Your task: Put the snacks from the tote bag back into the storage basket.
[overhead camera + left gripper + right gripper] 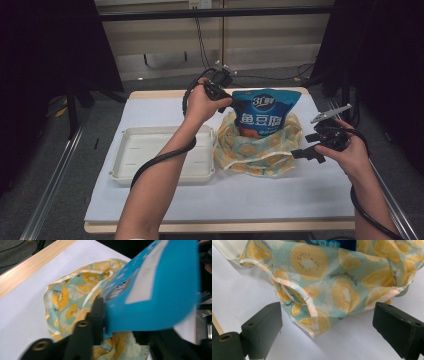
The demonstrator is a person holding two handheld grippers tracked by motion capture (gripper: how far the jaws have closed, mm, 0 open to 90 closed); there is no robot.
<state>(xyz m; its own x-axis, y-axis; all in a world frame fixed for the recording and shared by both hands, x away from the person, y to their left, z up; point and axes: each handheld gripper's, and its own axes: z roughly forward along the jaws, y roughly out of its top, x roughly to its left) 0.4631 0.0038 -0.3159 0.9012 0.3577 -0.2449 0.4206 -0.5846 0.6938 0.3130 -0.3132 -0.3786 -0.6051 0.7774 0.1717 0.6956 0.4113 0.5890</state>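
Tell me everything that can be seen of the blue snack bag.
The blue snack bag is a glossy plastic pouch with white characters on its front and an orange picture lower down; a pale label shows on its other side in the left gripper view. It stands upright, its lower part inside the fruit-print cloth bag, its top above the opening. The left gripper is shut on its upper corner. It is on the white table cover, right of the cream tray.
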